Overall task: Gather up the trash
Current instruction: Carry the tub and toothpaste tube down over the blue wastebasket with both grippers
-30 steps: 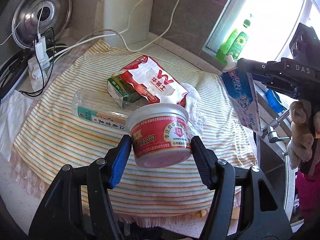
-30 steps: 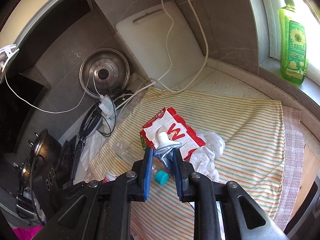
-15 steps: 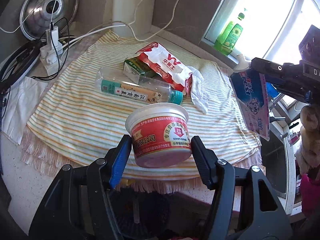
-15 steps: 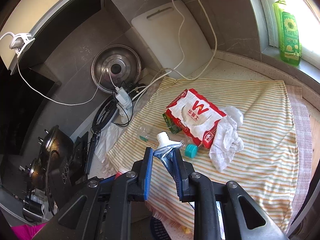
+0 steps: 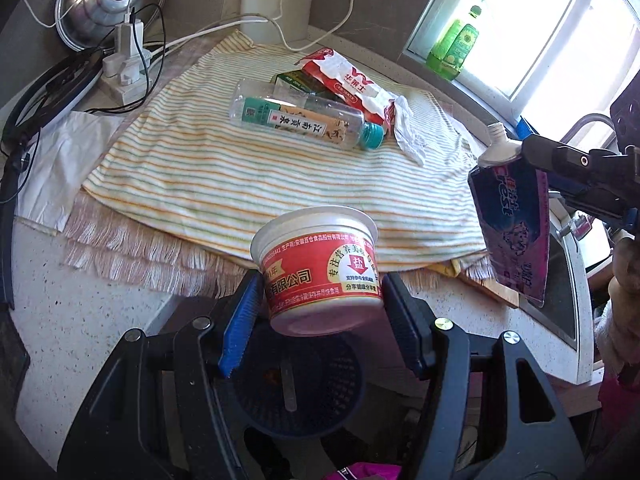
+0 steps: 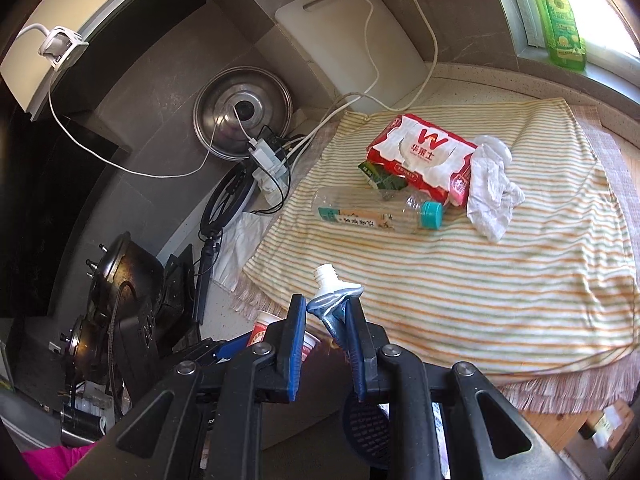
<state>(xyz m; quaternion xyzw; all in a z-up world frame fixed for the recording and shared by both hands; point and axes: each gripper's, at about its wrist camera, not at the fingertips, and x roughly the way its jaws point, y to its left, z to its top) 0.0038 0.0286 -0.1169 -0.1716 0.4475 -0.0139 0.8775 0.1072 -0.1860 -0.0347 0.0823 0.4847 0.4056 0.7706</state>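
Left gripper (image 5: 318, 304) clamps red cup (image 5: 318, 268) above blue basket (image 5: 304, 392).

Grey tiled wall (image 6: 168, 92) fills the upper left, speckled countertop (image 5: 80, 320) sits lower left, and a super bright window (image 5: 560, 40) is blowing out the upper right corner.

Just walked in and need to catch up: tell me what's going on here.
A person is clearing trash with two handheld grippers. The left gripper holds a red-and-white tub above a dark basket below the counter edge. The right gripper grips a squeezed toothpaste tube. A plastic bottle, snack wrapper and crumpled tissue lie on the striped cloth.
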